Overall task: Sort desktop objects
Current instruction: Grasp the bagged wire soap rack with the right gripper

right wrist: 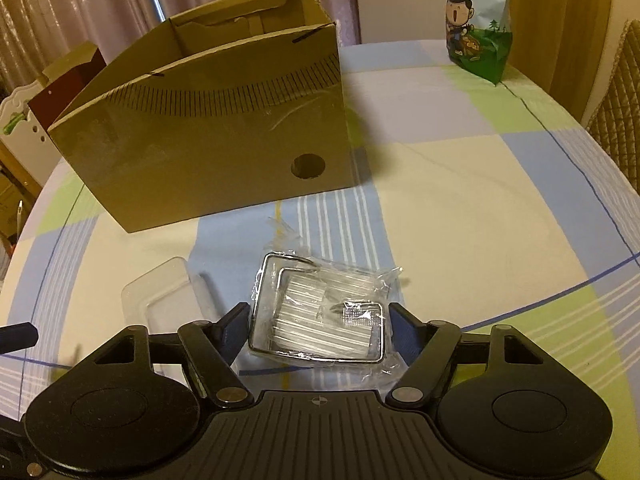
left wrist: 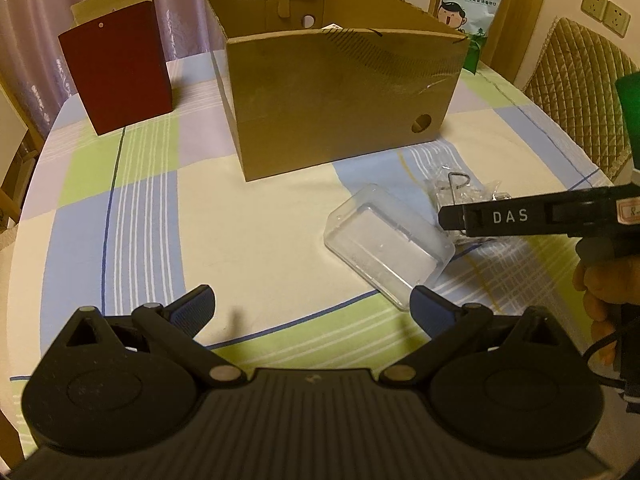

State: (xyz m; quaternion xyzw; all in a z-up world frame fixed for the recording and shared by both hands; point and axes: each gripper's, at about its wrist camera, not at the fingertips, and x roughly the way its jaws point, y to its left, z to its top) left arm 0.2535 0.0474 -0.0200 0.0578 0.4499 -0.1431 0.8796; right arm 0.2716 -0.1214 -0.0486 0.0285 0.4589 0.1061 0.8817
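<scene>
The wire rack point(right wrist: 316, 316) in its crinkly clear wrap lies on the bench point(right wrist: 460, 208), right between the spread fingers of the right gripper point(right wrist: 318, 322), which aren't pinching it. I'd guess it's light, and stiff where the metal frame runs, but that film looks slippery, so grab across the frame's long sides rather than the loose plastic. Just beside it sits the clear plastic case point(left wrist: 386, 240), probably light, a bit brittle and slick (go for the edges). The left gripper point(left wrist: 312, 308) hovers over the bench with fingers spread, holding nothing. Behind both stands the open cardboard box point(left wrist: 340, 88); I can't see what's inside. Readable writing: "DAS" on the right gripper's side. The snack bag point(right wrist: 478, 20) print is too blurry.
</scene>
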